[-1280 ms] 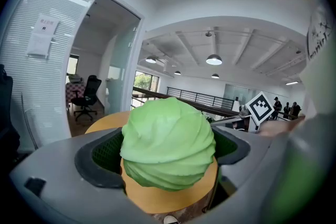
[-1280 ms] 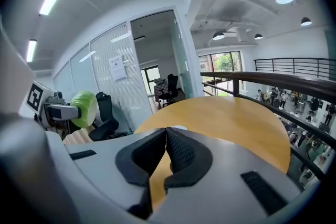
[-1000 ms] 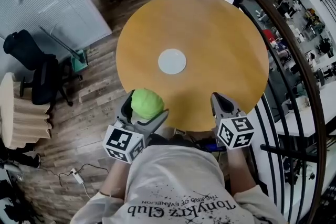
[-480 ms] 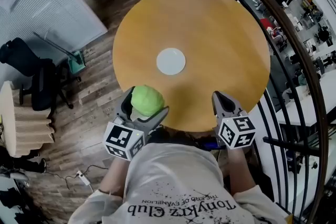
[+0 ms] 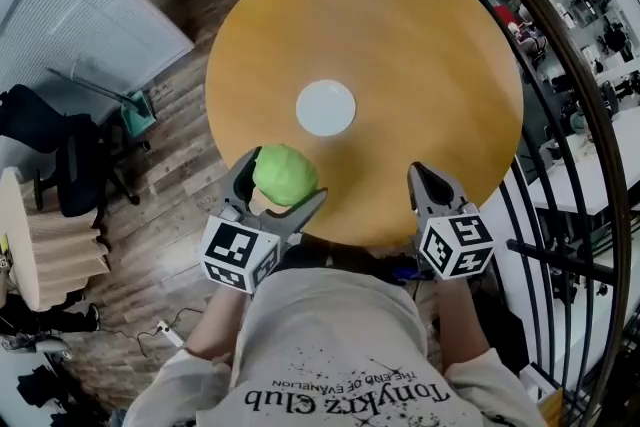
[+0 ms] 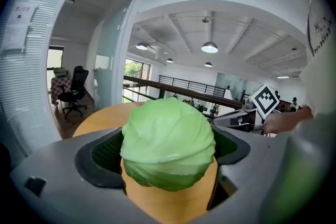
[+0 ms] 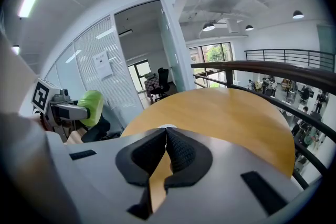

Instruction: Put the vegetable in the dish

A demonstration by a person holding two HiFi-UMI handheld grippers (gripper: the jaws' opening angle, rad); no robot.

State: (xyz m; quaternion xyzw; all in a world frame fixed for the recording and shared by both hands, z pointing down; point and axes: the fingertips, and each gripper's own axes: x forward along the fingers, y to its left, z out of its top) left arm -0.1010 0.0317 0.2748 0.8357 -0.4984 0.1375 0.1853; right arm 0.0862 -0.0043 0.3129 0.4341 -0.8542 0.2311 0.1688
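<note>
Left tool (image 5: 283, 177) pinches the round green vegetable (image 5: 285, 173) between both jaws, over the near-left edge of the round tabletop (image 5: 400, 25). Right tool (image 5: 420, 173) has its jaws pressed together with nothing between them. It is positioned at the near-right edge, well apart from the left tool. White dish (image 5: 326, 108) lies near the tabletop centre, ahead of and between both tools, with bare wood on every side out to the rim. Curved railing (image 5: 565, 85) runs close beside the tabletop's right edge.
</note>
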